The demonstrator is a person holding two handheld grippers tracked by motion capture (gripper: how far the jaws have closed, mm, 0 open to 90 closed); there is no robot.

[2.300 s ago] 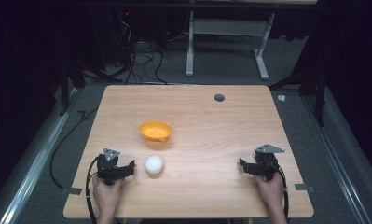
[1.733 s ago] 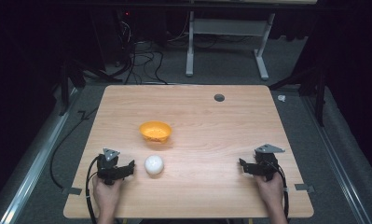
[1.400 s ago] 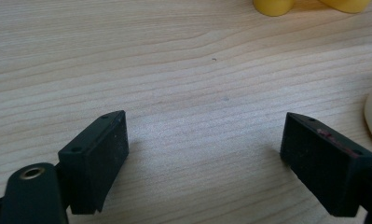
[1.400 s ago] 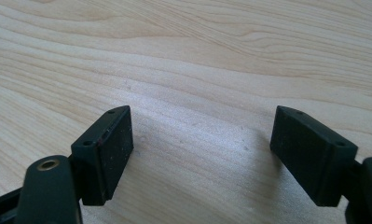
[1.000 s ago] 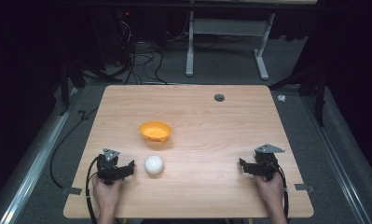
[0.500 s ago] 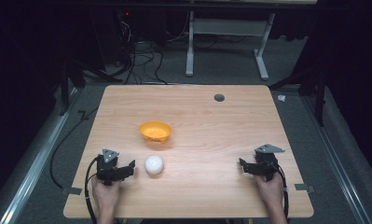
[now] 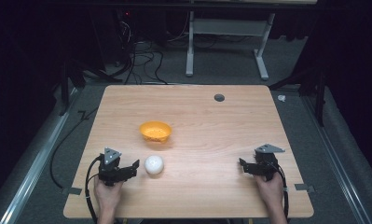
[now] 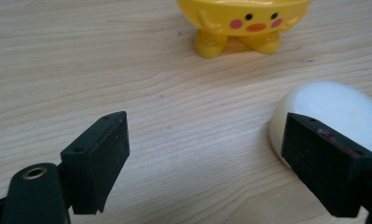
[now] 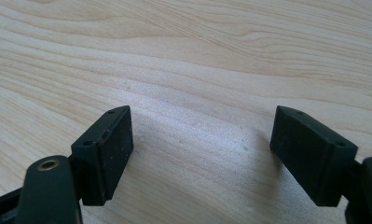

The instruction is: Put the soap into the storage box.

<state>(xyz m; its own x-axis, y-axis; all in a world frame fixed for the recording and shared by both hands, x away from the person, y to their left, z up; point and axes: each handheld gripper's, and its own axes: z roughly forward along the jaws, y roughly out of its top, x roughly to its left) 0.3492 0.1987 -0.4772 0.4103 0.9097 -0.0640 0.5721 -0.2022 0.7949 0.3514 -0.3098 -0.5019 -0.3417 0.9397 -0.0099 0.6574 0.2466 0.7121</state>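
We see a small yellow plastic chick-faced bowl on the wooden table; its contents are unclear. A white round ball sits just beside our left gripper, jaws apart, empty. Our right gripper also gapes, empty.

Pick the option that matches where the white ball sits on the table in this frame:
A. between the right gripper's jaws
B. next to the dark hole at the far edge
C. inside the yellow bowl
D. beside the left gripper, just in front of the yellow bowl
D: the white ball rests on the wood just beside the open left gripper, nearer the person than the yellow bowl.
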